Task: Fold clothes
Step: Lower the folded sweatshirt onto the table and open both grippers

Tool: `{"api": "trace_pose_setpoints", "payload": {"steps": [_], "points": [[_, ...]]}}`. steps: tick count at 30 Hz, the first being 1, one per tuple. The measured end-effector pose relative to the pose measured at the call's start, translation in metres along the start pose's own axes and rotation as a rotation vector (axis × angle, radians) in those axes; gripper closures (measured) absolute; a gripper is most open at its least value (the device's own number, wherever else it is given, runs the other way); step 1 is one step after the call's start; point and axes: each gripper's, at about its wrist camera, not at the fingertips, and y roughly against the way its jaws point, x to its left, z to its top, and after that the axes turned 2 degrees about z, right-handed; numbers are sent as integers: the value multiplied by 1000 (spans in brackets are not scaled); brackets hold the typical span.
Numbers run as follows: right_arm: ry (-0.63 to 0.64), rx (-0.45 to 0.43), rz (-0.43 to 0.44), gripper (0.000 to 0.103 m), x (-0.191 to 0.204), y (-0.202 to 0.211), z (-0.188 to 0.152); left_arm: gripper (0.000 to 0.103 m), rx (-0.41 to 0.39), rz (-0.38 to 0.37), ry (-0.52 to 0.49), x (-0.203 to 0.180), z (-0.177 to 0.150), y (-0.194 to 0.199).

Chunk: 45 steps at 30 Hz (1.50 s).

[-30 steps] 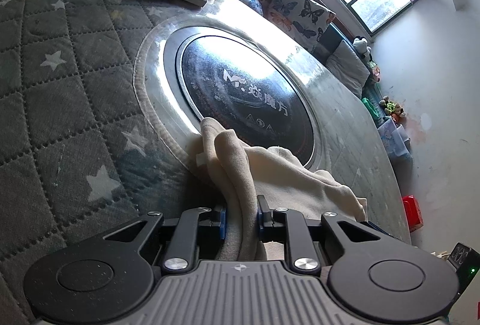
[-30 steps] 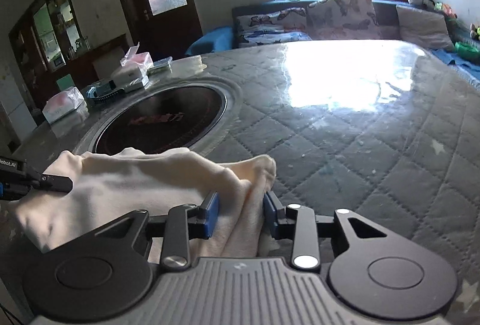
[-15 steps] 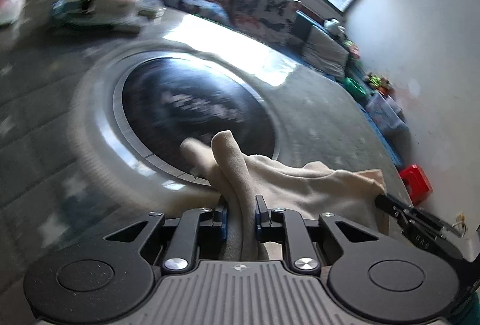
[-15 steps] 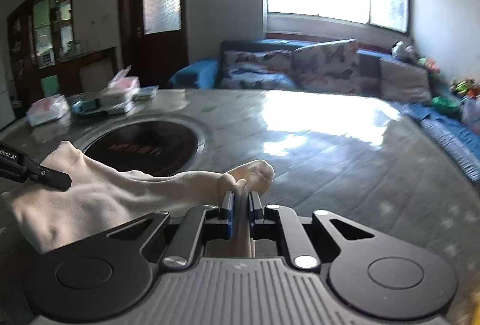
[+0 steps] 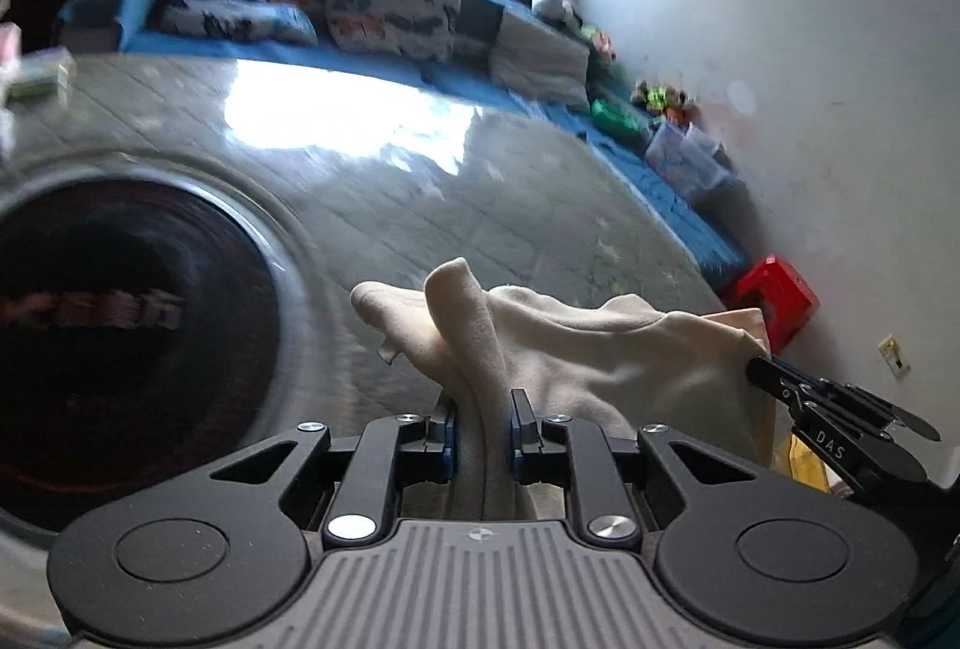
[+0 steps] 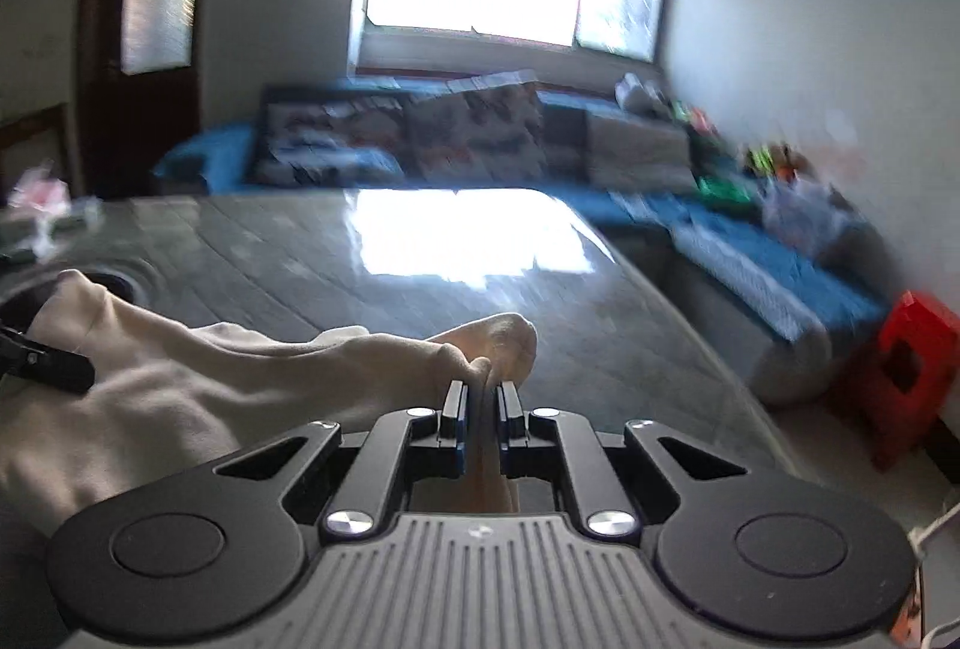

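Observation:
A cream garment (image 5: pixel 600 349) hangs stretched between my two grippers above the round table. My left gripper (image 5: pixel 480 418) is shut on one bunched edge of it. My right gripper (image 6: pixel 480 400) is shut on the other edge (image 6: pixel 486 349), and the cloth (image 6: pixel 180 397) runs off to its left. In the left wrist view the right gripper's tip (image 5: pixel 774 376) pinches the far corner. In the right wrist view the left gripper's tip (image 6: pixel 48 364) shows at the left edge.
The grey quilted table (image 5: pixel 450 211) has a dark round inset (image 5: pixel 120 337) at left. A blue sofa with butterfly cushions (image 5: pixel 336 7) lines the far wall. A red stool (image 6: pixel 900 367) stands on the floor at right. Small items (image 6: pixel 42 211) sit at the table's far left.
Both grippers have lifted the garment off the table and swung to the right, and the views now look toward the sofa and wall. The right gripper closed on the cloth.

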Motion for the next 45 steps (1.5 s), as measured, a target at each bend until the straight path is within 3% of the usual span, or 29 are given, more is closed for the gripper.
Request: {"api": "trace_pose_setpoints", "payload": {"steps": [5, 14, 25, 28, 32, 34, 36, 45], "points": [[-22, 32, -26, 93, -7, -14, -8, 77, 41, 42, -20, 6, -7, -18], [-61, 44, 126, 93, 14, -41, -3, 73, 42, 55, -43, 4, -12, -13], [-87, 70, 121, 93, 13, -75, 1, 67, 36, 67, -88, -2, -13, -14], [-74, 60, 119, 92, 15, -66, 1, 59, 33, 85, -103, -6, -14, -13], [-55, 52, 138, 87, 21, -50, -5, 55, 27, 110, -134, -9, -17, -12], [-42, 56, 153, 83, 25, -42, -10, 52, 25, 122, -146, -10, -18, -12], [-35, 57, 168, 72, 31, -33, -14, 52, 25, 130, -156, -11, -19, -10], [-6, 44, 207, 60, 50, 6, -35, 44, 4, 166, -207, -13, -29, 1]]}}
